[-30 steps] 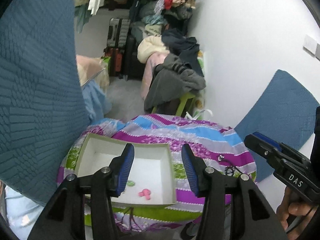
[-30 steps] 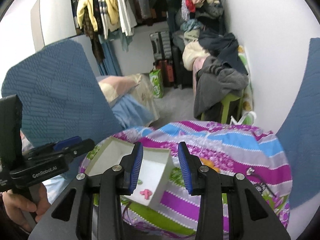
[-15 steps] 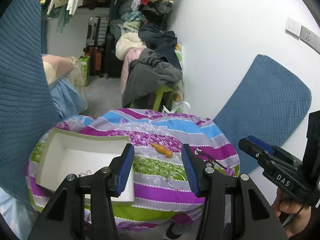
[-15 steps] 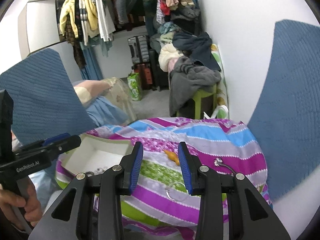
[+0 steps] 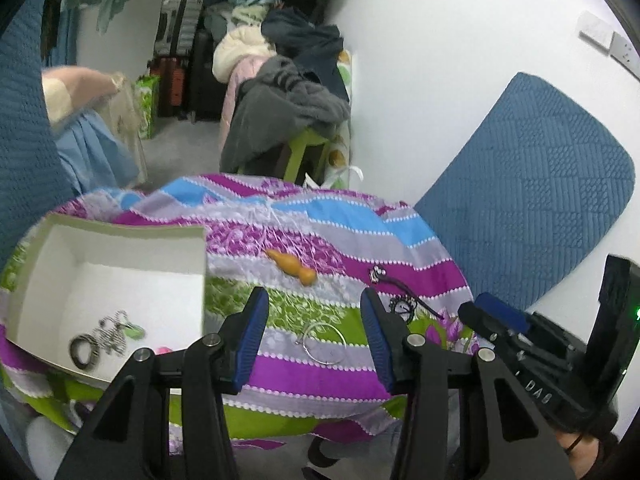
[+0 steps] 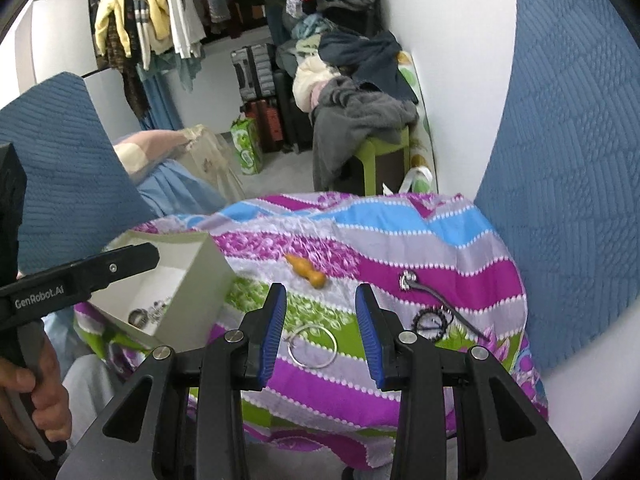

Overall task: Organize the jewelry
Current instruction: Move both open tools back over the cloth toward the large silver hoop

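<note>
We judge we are between picks: some pieces already lie in the white box (image 5: 120, 256), while the silver ring (image 6: 313, 346), the orange pendant (image 6: 306, 272) and the dark necklace (image 6: 432, 318) wait on the striped desk (image 6: 440, 248). Both the left gripper (image 5: 314, 334) and right gripper (image 6: 320, 330) hover released and empty, framing the ring; next we should lower one onto it.

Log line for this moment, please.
left gripper: open, empty | right gripper: open, empty | silver hoop: on cloth | white box: some jewelry inside
</note>
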{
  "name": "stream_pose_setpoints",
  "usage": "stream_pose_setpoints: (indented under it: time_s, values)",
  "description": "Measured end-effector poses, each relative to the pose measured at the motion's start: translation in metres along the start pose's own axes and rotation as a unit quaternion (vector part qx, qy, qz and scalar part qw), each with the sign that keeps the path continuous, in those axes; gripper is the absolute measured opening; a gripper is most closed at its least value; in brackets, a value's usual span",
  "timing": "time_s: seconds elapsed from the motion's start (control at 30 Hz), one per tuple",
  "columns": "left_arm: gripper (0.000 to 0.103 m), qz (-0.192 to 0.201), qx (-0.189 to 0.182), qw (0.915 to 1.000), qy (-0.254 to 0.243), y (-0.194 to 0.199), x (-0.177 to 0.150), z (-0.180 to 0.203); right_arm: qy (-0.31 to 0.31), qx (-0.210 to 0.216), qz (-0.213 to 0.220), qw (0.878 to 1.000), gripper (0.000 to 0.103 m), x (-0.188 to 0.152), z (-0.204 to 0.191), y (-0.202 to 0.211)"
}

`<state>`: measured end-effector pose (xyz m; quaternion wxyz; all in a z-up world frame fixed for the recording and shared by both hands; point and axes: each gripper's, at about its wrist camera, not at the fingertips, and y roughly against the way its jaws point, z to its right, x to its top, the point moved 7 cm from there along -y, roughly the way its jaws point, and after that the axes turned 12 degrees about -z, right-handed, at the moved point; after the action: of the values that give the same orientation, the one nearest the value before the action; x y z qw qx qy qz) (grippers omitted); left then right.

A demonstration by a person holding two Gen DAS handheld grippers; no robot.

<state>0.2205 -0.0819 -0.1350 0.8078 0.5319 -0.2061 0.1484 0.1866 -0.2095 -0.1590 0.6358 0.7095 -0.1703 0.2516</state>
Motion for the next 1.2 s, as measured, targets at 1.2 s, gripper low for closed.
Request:
stream_pose_setpoints:
  time_s: [1.2]
  values:
    - [0.013, -0.176, 0.035, 0.9837, -0.002, -0.222, -0.041, -0.024, -0.02, 0.067, -0.165, 0.984, 0.015, -0.055, 0.025, -0.164]
